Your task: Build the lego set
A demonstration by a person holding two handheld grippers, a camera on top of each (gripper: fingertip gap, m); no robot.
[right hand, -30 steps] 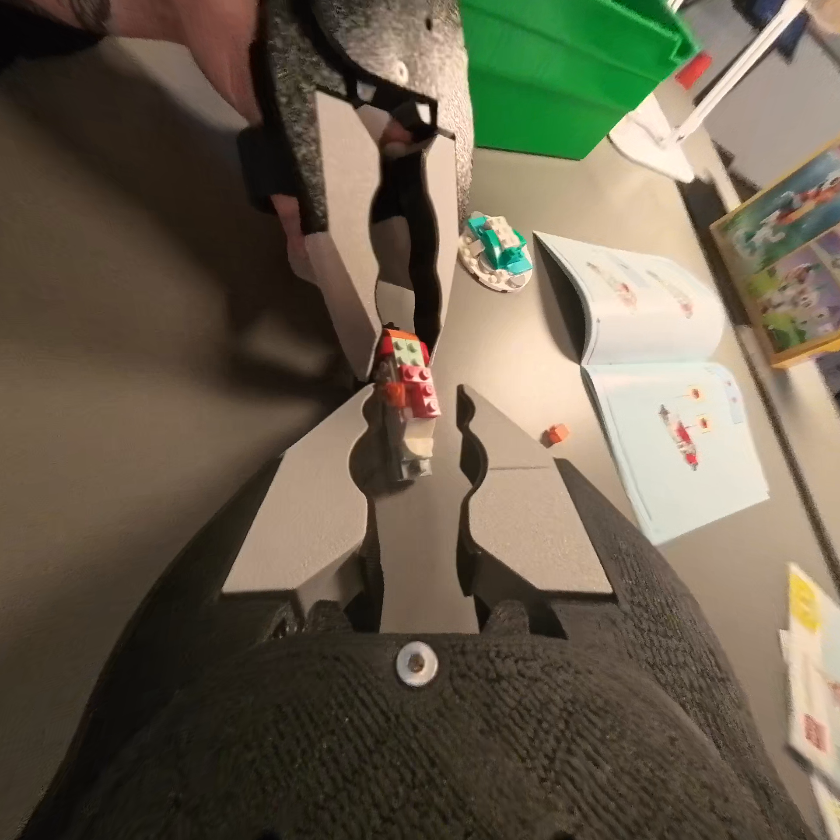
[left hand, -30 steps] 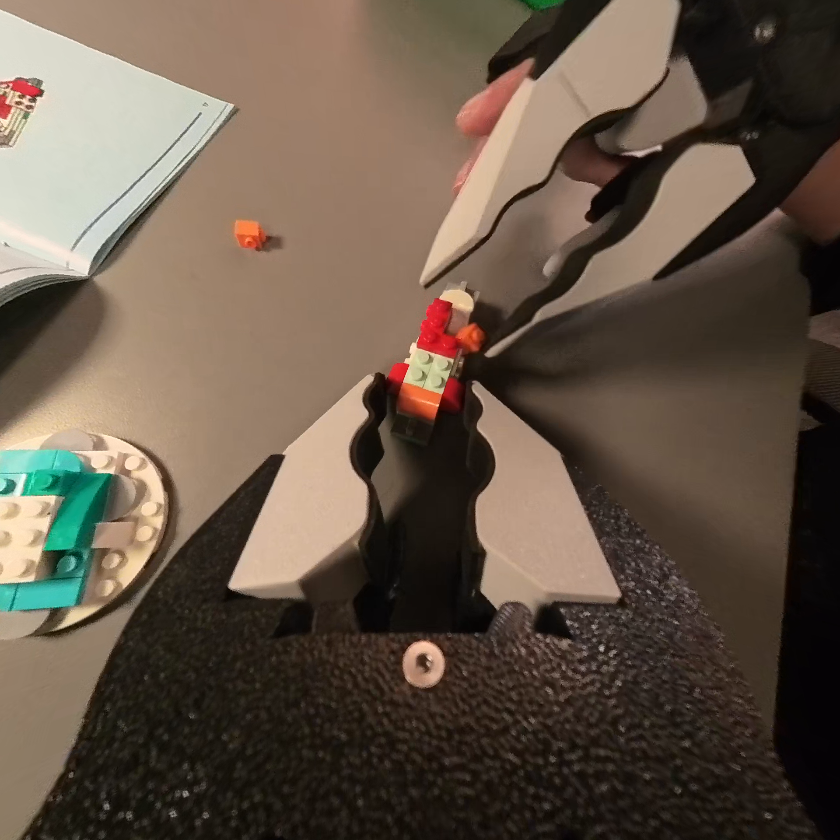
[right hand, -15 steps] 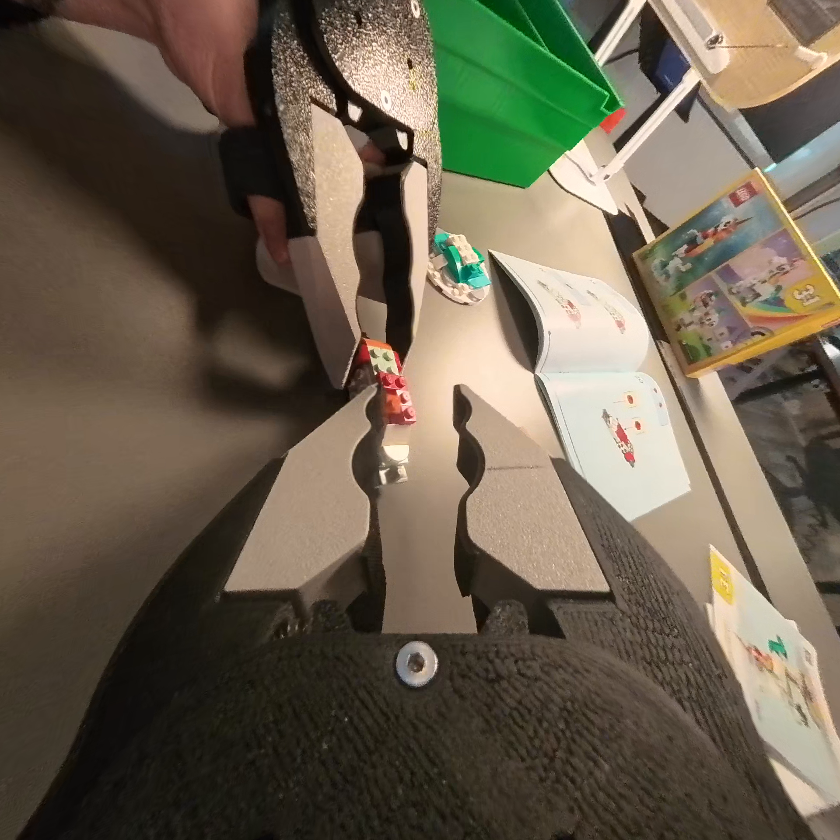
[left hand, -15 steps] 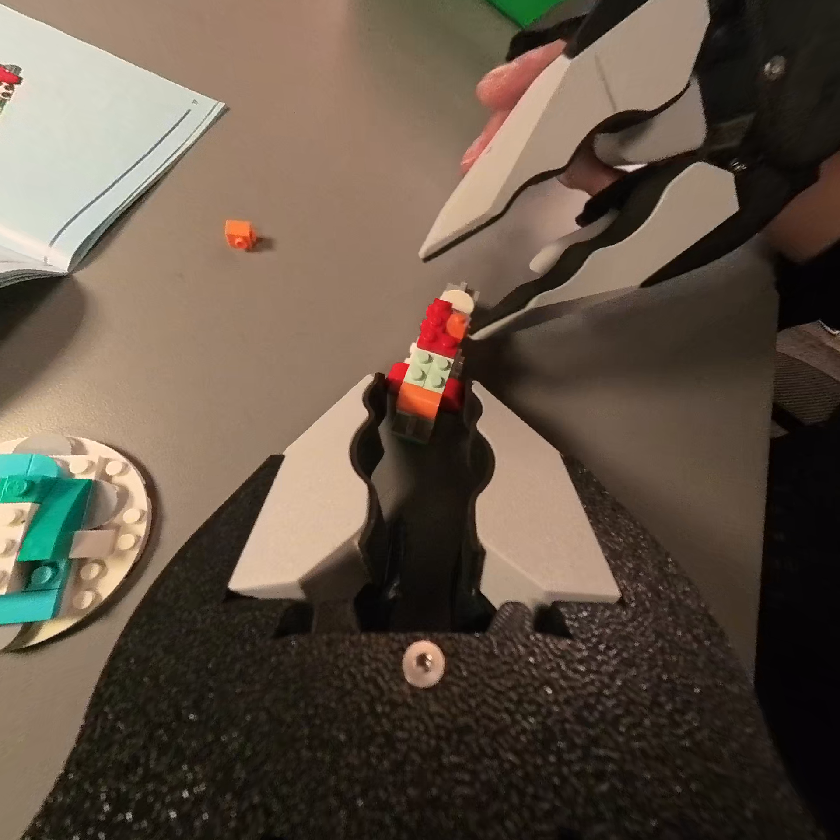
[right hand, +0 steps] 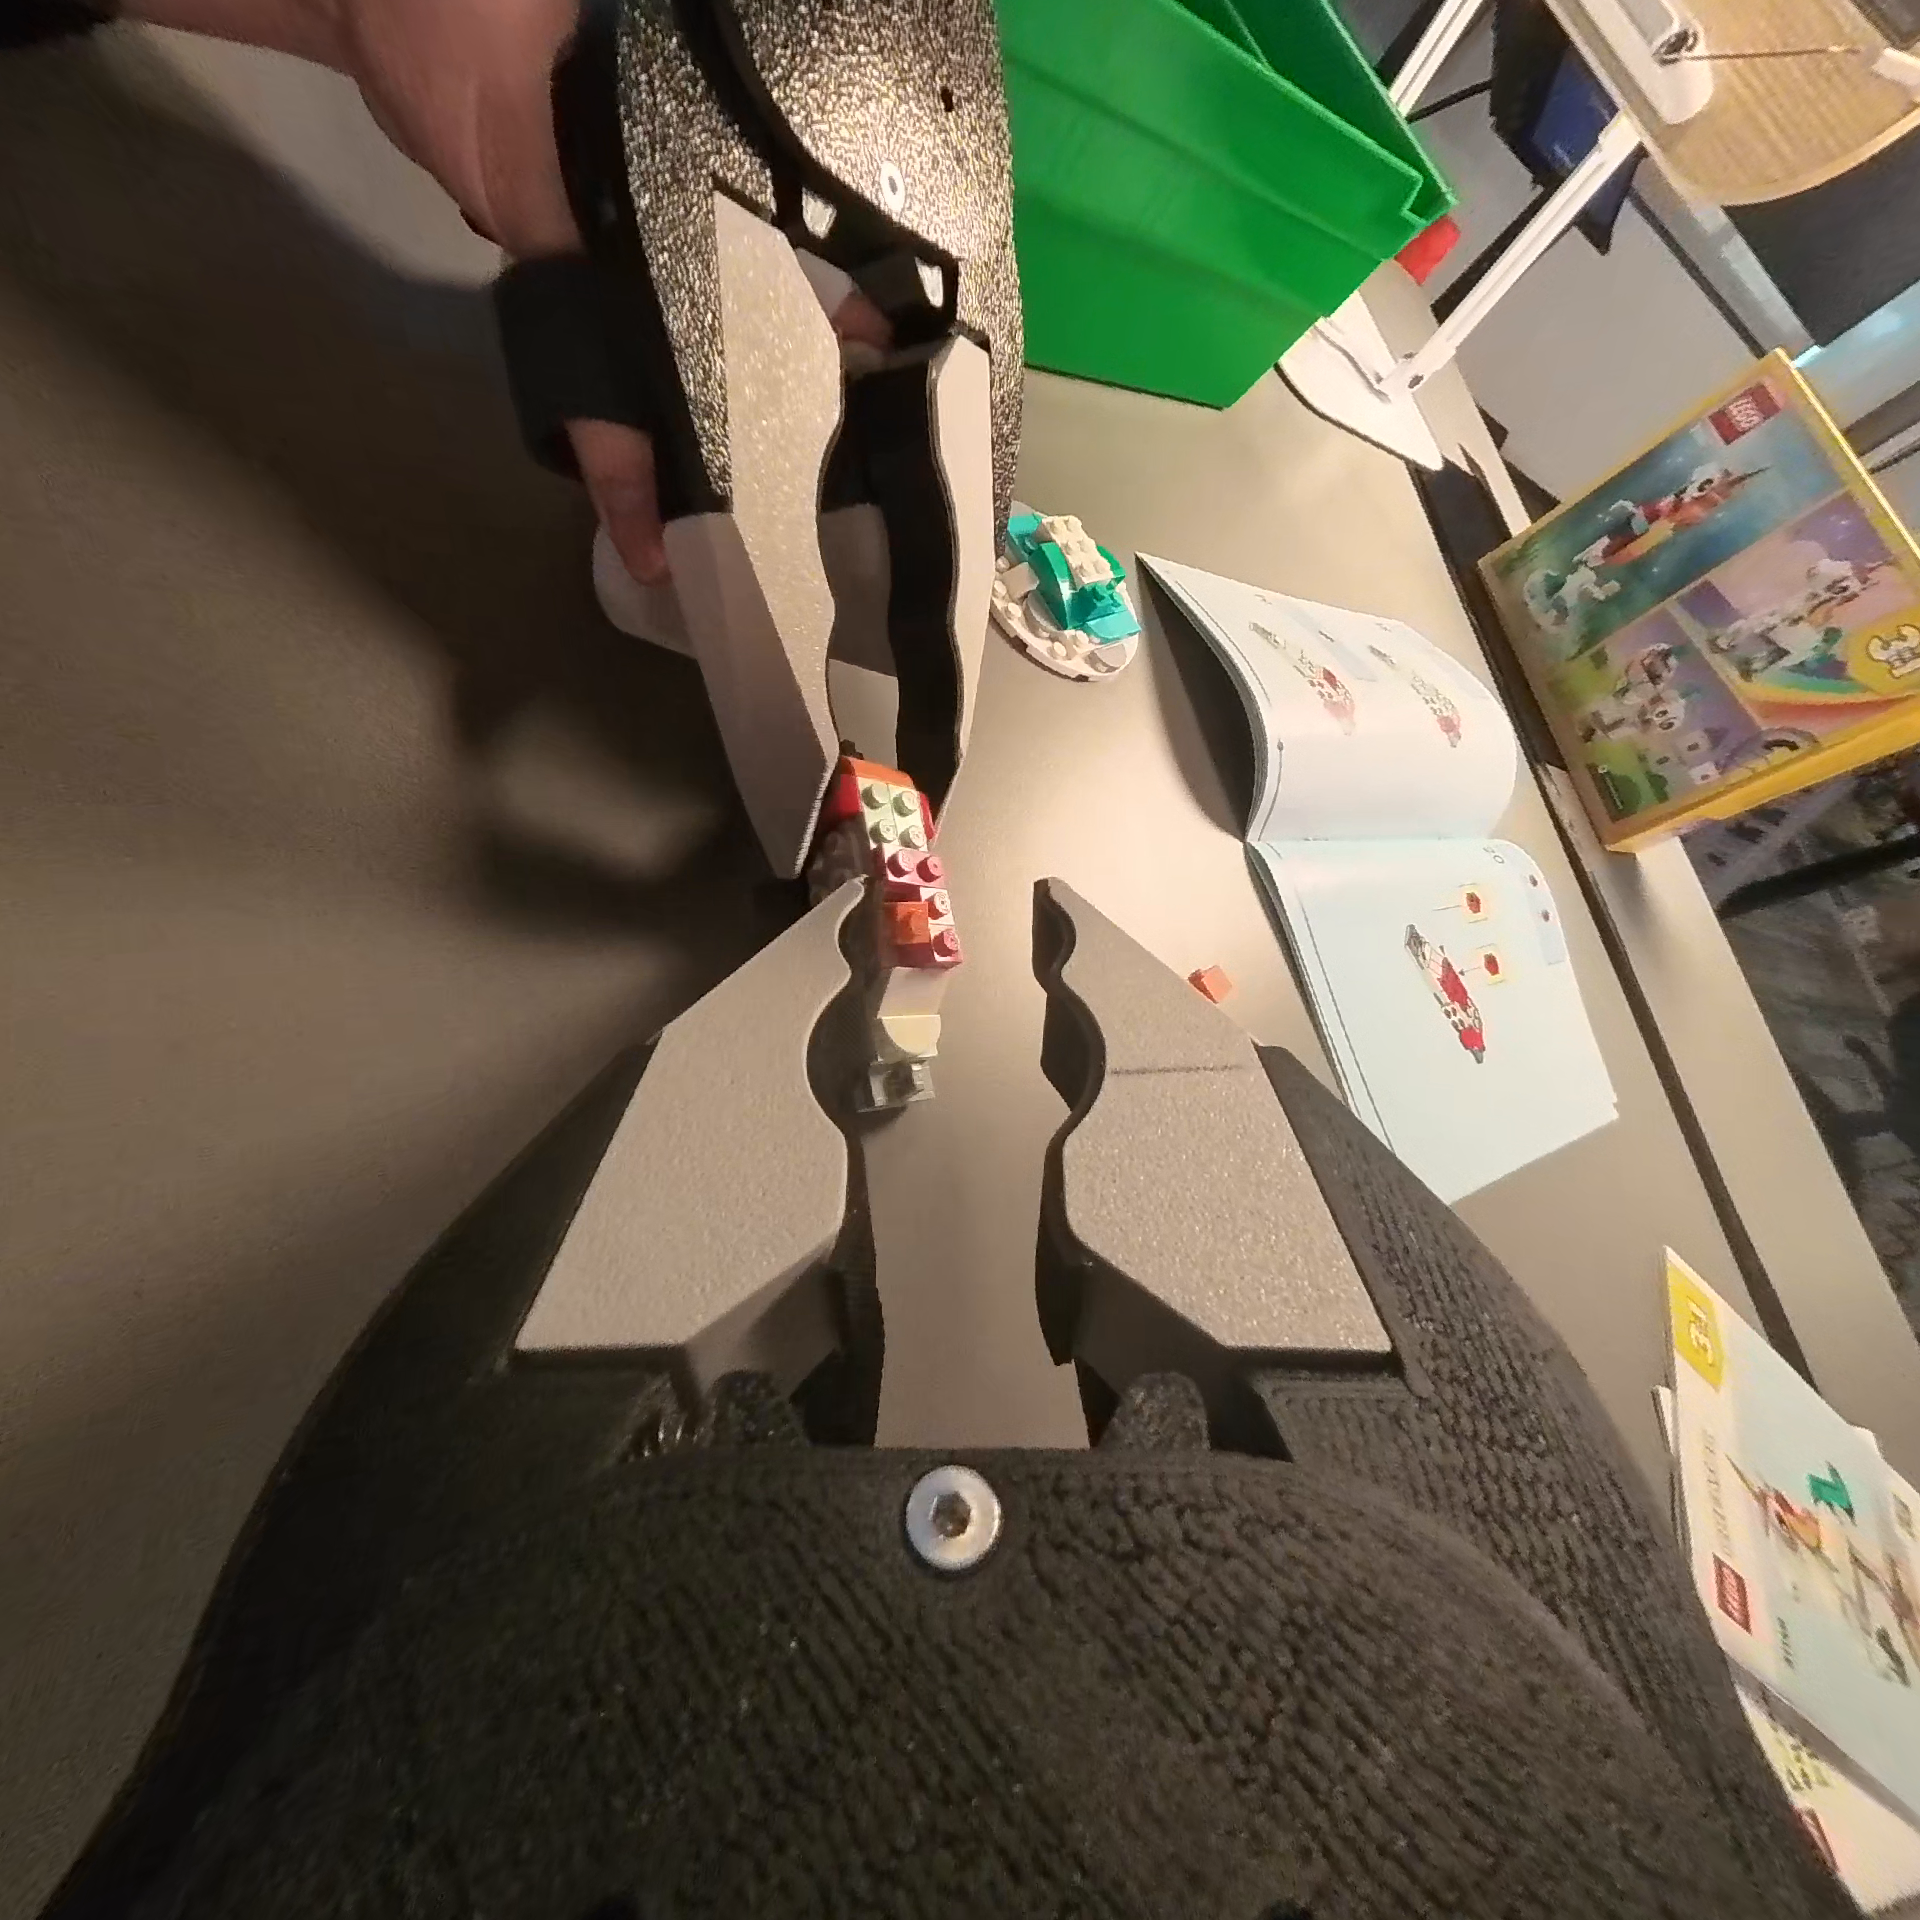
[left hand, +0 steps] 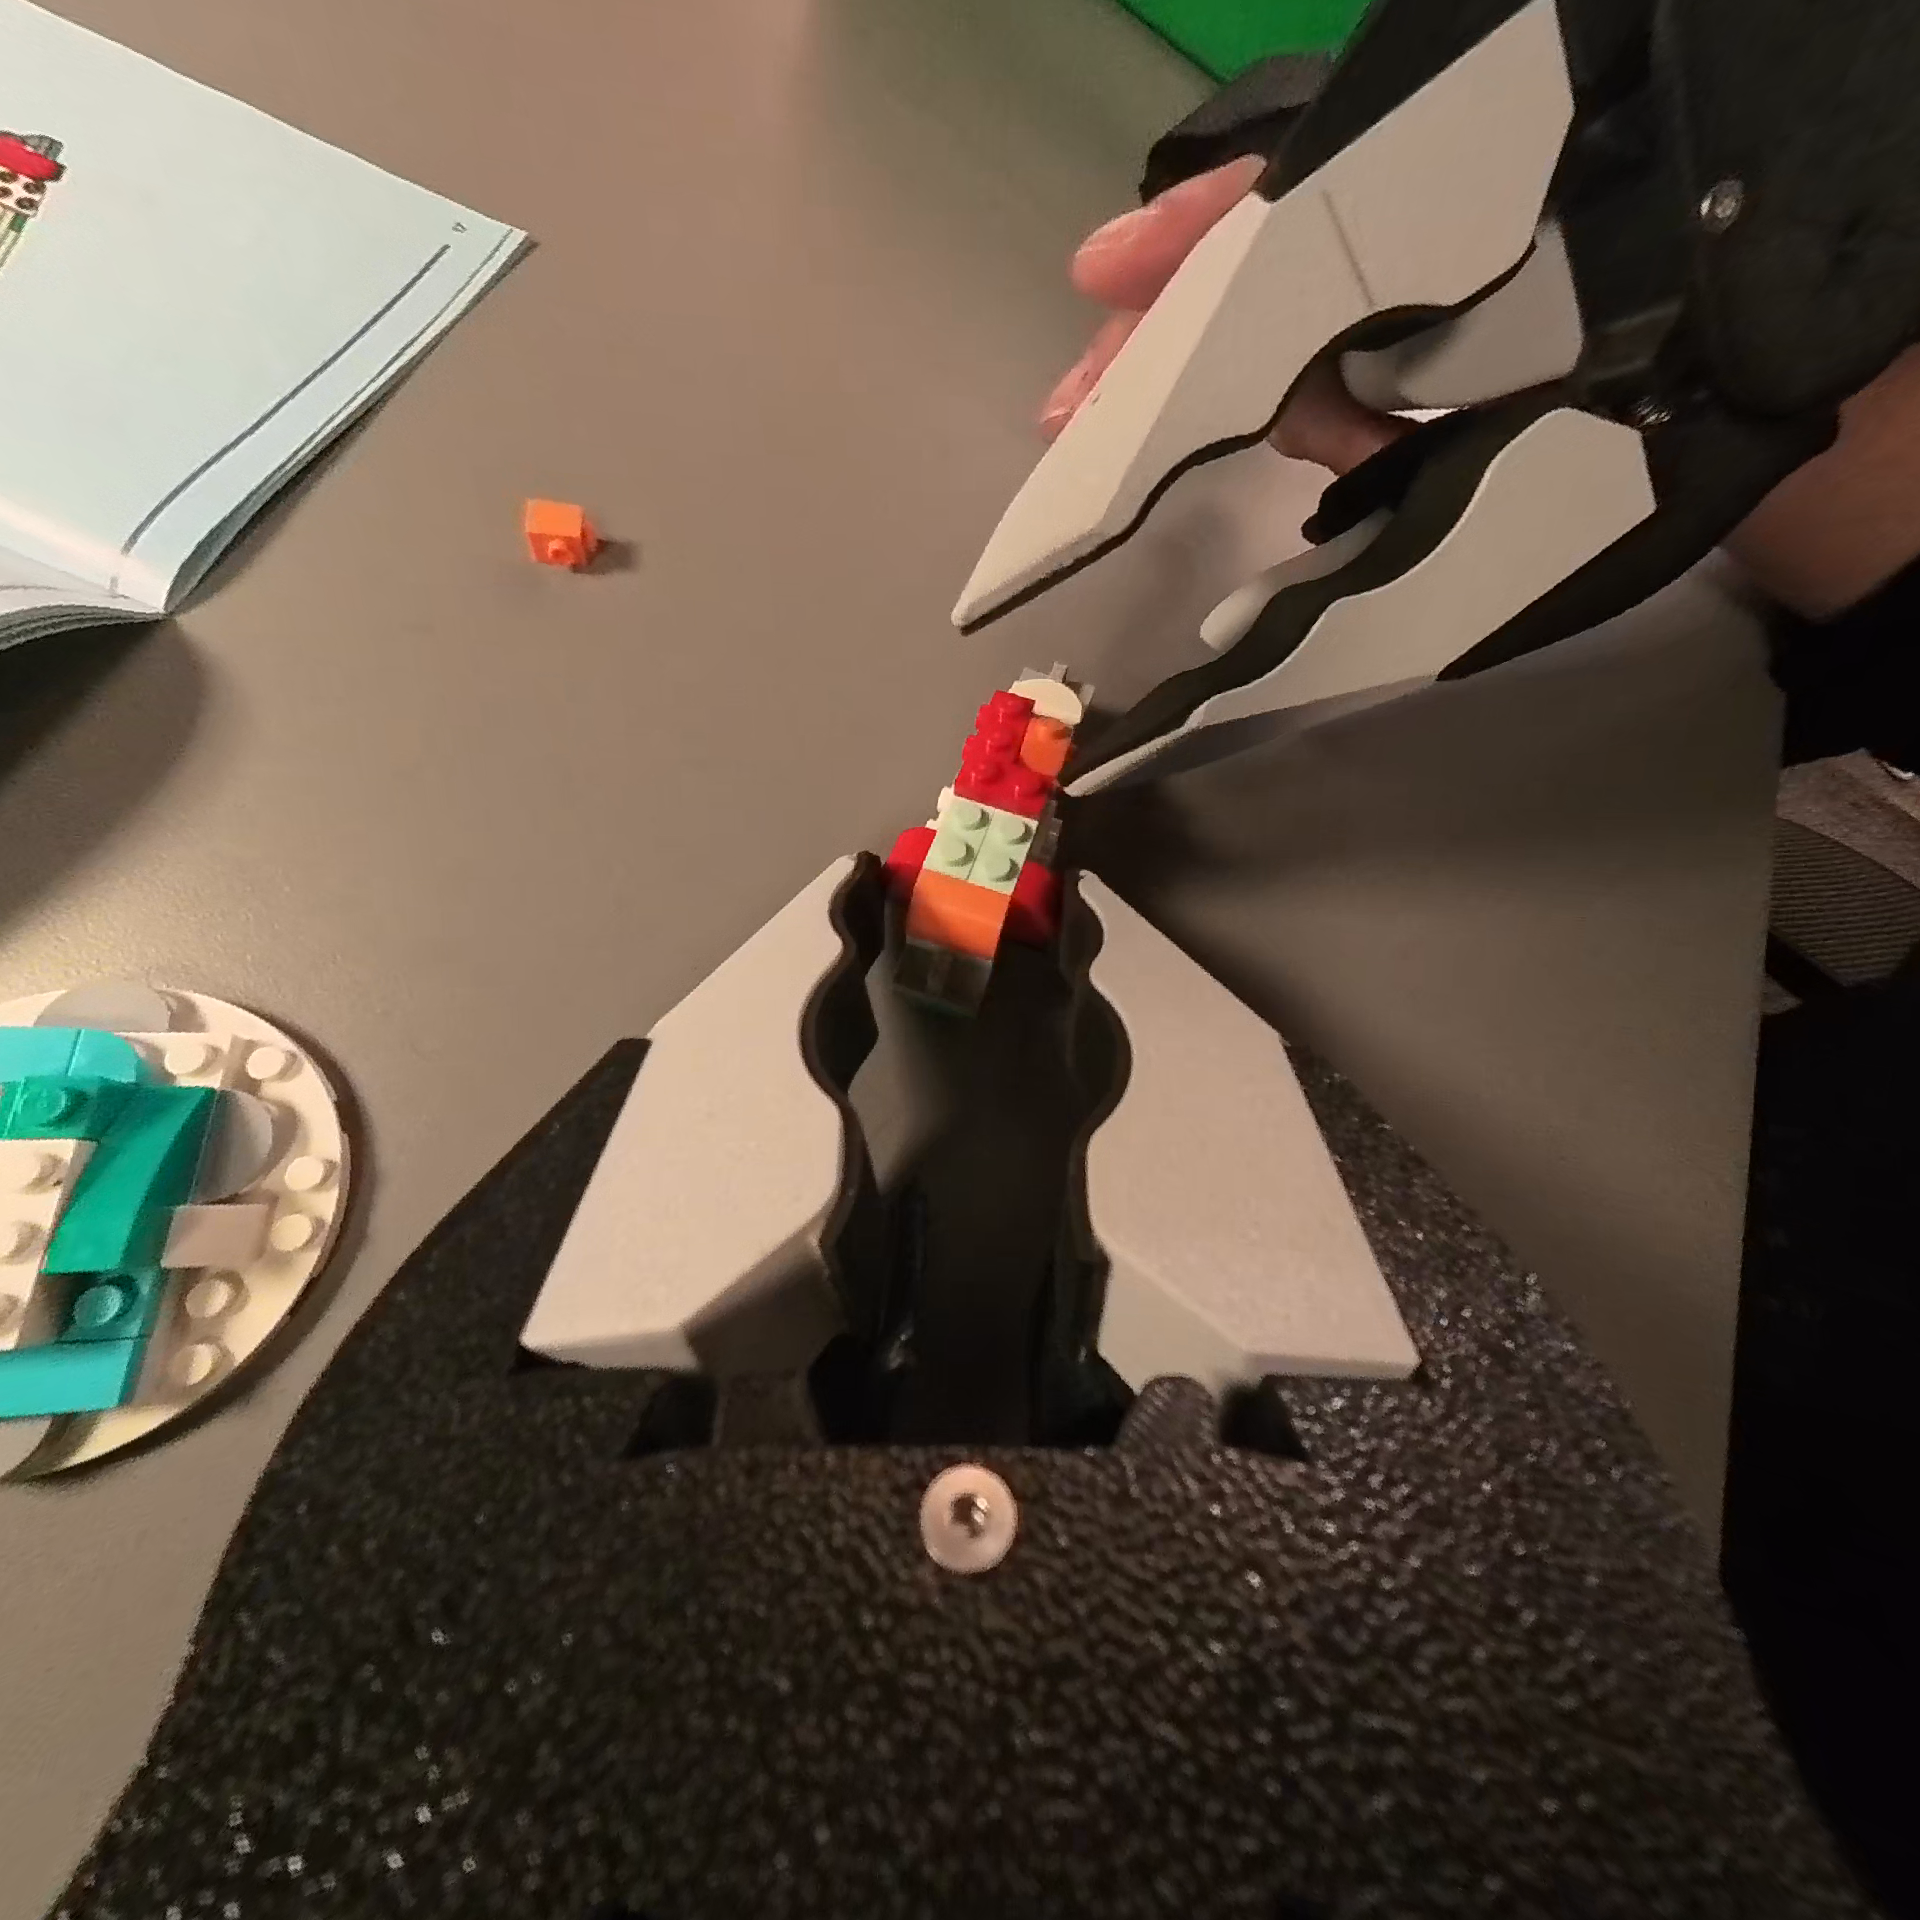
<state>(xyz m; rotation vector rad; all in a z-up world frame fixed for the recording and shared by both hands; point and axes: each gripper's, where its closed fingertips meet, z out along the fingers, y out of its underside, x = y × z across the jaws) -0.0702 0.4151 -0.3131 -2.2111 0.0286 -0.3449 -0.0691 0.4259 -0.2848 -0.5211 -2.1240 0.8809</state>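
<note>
Now the left tool has its two grey fingers clamped on the near end of the small brick model, a stack of red, orange and pale green bricks that juts forward past its tips, over the grey bench. Across from it, the right tool faces the model with its fingers spread apart, nothing held between them. In the right wrist view the model's far end, with a white and grey piece, sits inside that gap, close against the left-side finger; in the left wrist view the tip of one right-tool finger rests against the side of the model by its small orange brick. Off to the left of the left tool lies a loose orange brick, alone on the bench, and beyond it an open instruction booklet. Nearer, on the same side, sits a round white plate carrying teal and white bricks. Beyond the right tool stand green bins, with a set box to its right.
</note>
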